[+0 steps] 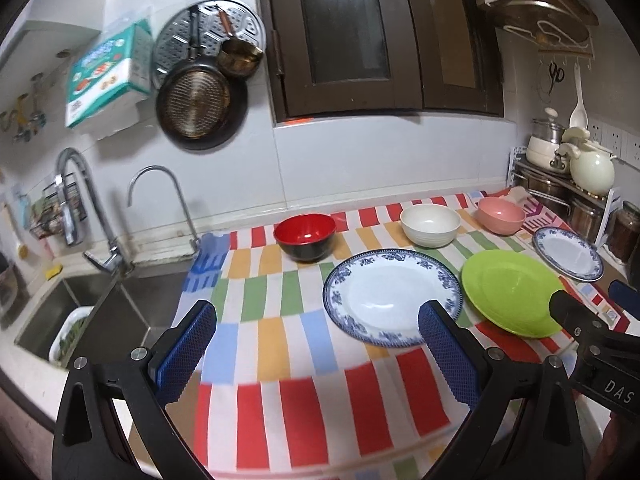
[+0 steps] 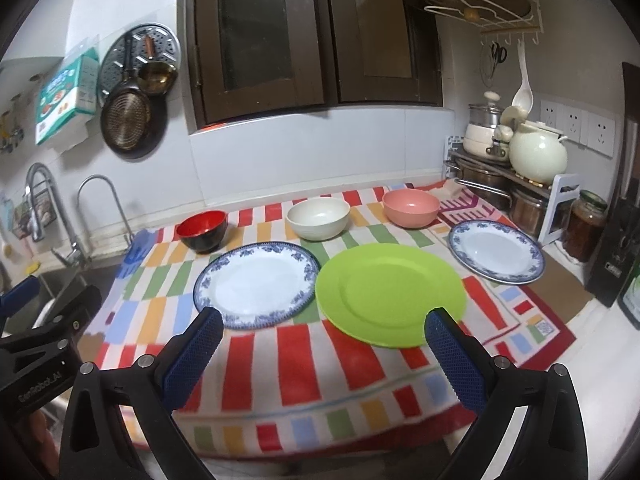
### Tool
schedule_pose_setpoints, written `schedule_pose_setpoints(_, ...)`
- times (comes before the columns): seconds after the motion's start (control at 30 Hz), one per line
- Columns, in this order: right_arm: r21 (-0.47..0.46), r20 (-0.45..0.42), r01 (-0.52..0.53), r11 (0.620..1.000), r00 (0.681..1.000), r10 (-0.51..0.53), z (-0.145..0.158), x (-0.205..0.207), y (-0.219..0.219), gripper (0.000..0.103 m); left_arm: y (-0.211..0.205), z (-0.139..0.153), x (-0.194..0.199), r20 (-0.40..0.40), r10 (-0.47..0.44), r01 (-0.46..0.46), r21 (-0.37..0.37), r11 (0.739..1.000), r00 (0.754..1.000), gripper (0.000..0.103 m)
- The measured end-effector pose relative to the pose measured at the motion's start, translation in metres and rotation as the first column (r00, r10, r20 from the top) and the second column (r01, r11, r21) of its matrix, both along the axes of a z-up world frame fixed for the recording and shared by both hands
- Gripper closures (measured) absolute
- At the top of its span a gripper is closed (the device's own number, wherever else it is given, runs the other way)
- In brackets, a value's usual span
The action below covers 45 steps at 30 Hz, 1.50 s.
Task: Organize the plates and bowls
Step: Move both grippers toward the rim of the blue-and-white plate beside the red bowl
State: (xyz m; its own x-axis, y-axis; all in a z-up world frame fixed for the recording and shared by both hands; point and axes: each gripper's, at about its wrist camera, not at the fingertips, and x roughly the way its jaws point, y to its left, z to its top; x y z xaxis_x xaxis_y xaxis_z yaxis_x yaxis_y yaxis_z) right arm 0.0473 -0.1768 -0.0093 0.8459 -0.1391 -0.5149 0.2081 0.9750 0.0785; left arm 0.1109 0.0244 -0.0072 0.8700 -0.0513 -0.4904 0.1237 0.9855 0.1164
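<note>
On a striped cloth (image 2: 304, 360) lie a large blue-rimmed plate (image 1: 390, 296) (image 2: 256, 284), a green plate (image 1: 514, 292) (image 2: 390, 292) and a smaller blue-rimmed plate (image 1: 568, 253) (image 2: 496, 250). Behind them stand a red-and-black bowl (image 1: 306, 236) (image 2: 203, 230), a white bowl (image 1: 430, 225) (image 2: 318, 218) and a pink bowl (image 1: 501, 215) (image 2: 411, 207). My left gripper (image 1: 318, 344) is open, hovering short of the large plate. The right gripper (image 2: 324, 344) is open too, near the green plate's front edge. Both hold nothing.
A sink (image 1: 100, 312) with two taps (image 1: 168, 196) lies left of the cloth. Pans (image 1: 196, 108) hang on the wall. A rack with pots and a cream kettle (image 2: 538, 152) stands at the back right, with a jar (image 2: 582, 224) beside it.
</note>
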Motion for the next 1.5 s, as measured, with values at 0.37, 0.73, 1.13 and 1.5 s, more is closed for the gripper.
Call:
schedule_pose_setpoints(0.37, 0.088, -0.056, 0.118, 0.989, 0.992, -0.114, -0.014, 0.077, 0.021, 0.001, 0.02, -0.009, 0.088, -0.047, -0.126, 0.128, 0.054, 0.99, 0.991, 0.0)
schedule_pose_setpoints(0.73, 0.148, -0.176, 0.198, 0.969, 0.969, -0.172, -0.044, 0.134, 0.043, 0.001, 0.022, -0.042, 0.161, -0.136, -0.239, 0.255, 0.113, 0.96, 0.961, 0.005)
schedule_pose_setpoints(1.13, 0.137, -0.319, 0.256, 0.957, 0.926, -0.202, -0.084, 0.177, 0.044, 0.006, 0.008, -0.098, 0.217, -0.286, -0.315, 0.348, 0.072, 0.935, 0.905, 0.016)
schedule_pose_setpoints(1.5, 0.155, -0.421, 0.322, 0.934, 0.877, -0.233, -0.128, 0.204, 0.026, 0.018, -0.009, -0.131, 0.25, -0.369, -0.349, 0.396, 0.057, 0.917, 0.861, 0.026)
